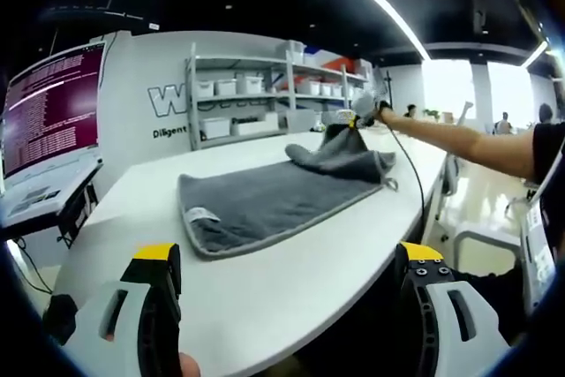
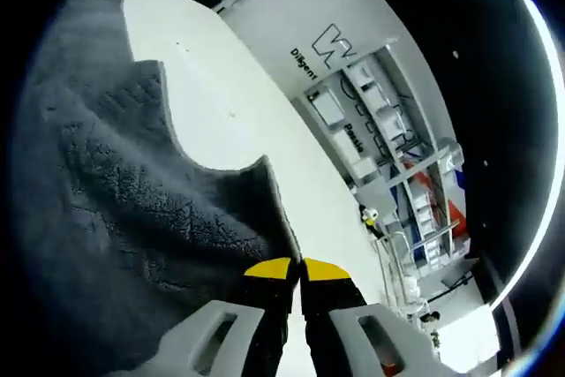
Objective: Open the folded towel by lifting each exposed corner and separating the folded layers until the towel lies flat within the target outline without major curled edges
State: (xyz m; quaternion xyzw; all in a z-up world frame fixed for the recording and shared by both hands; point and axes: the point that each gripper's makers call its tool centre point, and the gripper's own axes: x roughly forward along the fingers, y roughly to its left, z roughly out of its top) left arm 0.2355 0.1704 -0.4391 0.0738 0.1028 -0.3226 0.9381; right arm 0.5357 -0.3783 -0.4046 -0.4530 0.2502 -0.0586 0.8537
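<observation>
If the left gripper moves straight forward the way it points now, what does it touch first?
Probably the towel. The left gripper is open above the near edge of the white table, and the towel's near hem lies directly ahead between its jaws. Height is unclear, so it might pass just above the cloth.

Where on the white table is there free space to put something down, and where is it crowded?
Free: the bare table between the towel's near edge and the left gripper, and the strip between the towel's left edge and the table edge beside the monitor. Crowded: the far corner, where the right gripper pinches and lifts the towel.
</observation>
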